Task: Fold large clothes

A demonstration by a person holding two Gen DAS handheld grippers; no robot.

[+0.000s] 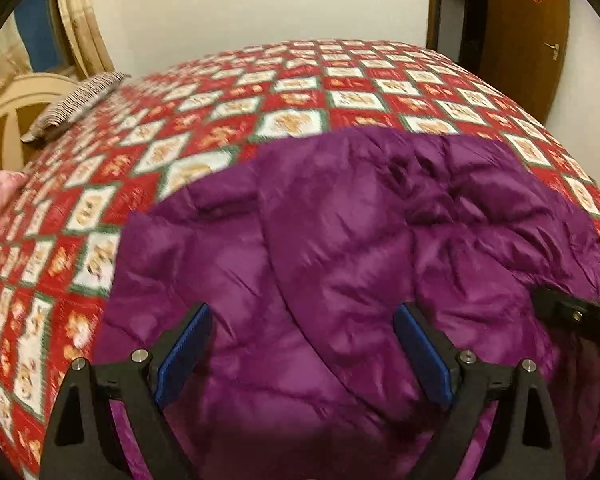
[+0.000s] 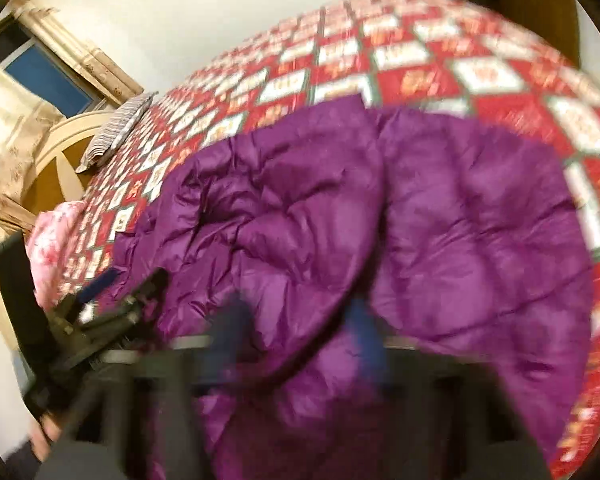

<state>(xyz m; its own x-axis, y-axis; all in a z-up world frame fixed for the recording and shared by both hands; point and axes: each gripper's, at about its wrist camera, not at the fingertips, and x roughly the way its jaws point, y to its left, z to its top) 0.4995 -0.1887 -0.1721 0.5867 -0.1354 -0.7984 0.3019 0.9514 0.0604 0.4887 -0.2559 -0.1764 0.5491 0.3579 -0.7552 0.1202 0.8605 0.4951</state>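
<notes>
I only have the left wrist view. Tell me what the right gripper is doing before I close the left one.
Observer: The right gripper has a fold of the purple jacket between its blue pads. The picture is blurred, but it looks shut on the fold.
Operator: Say where that fold sits.
Observer: At the jacket's near edge, where one layer overlaps another.
Operator: Describe my gripper from that side.
Observer: The left gripper is over the jacket's left corner, near the pink cloth.

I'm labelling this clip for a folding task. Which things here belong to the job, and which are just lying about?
Job:
purple padded coat
left gripper, fingers open
right gripper, blurred

Lying about:
patterned bedspread
striped pillow
pink cloth
curtain
door
</notes>
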